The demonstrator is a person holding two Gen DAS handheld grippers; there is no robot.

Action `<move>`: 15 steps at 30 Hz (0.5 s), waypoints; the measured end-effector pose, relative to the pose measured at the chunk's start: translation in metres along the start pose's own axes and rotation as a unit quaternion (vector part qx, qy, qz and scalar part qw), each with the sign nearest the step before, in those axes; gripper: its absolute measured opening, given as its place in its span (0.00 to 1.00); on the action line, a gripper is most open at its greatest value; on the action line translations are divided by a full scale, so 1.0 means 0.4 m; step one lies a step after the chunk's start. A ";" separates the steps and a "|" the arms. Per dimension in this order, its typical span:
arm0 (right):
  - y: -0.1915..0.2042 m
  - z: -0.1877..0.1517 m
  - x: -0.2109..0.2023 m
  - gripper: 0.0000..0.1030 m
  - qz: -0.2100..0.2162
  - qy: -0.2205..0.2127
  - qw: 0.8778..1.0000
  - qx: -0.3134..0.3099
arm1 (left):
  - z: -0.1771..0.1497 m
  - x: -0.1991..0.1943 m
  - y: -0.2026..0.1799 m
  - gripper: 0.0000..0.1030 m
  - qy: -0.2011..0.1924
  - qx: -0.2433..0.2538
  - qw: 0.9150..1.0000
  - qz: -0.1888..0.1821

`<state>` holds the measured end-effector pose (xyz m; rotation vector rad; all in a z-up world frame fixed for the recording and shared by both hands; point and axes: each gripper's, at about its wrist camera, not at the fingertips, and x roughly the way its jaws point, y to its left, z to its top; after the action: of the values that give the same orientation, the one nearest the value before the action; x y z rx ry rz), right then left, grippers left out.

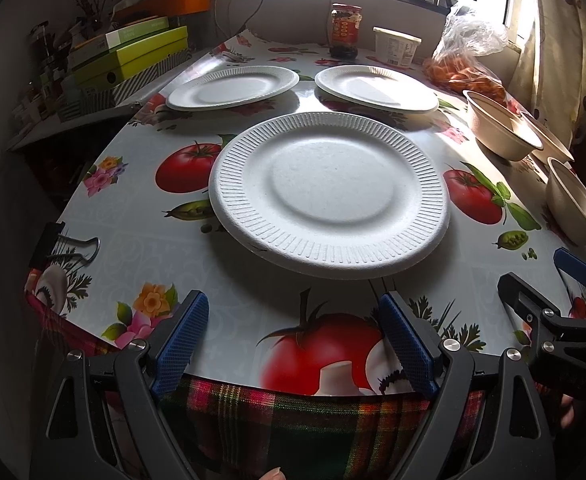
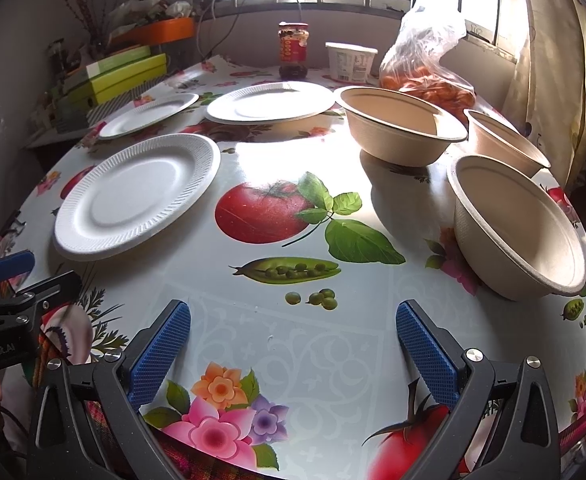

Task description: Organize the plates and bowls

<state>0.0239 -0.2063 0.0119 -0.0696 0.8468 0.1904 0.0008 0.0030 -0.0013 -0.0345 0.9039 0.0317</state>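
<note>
Three white paper plates lie apart on the table: a near one, a far left one and a far right one. Three beige bowls stand on the right: a far one, one behind it and a near one. My left gripper is open and empty at the front edge, just short of the near plate. My right gripper is open and empty, left of the near bowl.
A sauce jar, a white tub and a bag of orange fruit stand at the table's far edge. Green boxes are stacked beyond the left edge. A curtain hangs at the right.
</note>
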 end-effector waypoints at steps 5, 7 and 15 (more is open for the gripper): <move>-0.001 0.002 -0.001 1.00 0.002 -0.001 1.000 -0.002 | -0.002 -0.005 0.001 0.85 -0.002 -0.004 1.000 0.003; -0.002 0.003 -0.001 1.00 0.002 -0.001 1.000 -0.003 | -0.004 -0.008 0.002 0.85 -0.003 -0.006 1.000 0.005; -0.004 0.004 0.001 1.00 0.009 -0.004 1.000 -0.009 | -0.017 -0.016 0.004 0.85 -0.019 -0.019 1.000 0.015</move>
<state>0.0256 -0.2075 0.0126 -0.0783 0.8383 0.2144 -0.0088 0.0042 -0.0005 -0.0559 0.8663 0.0784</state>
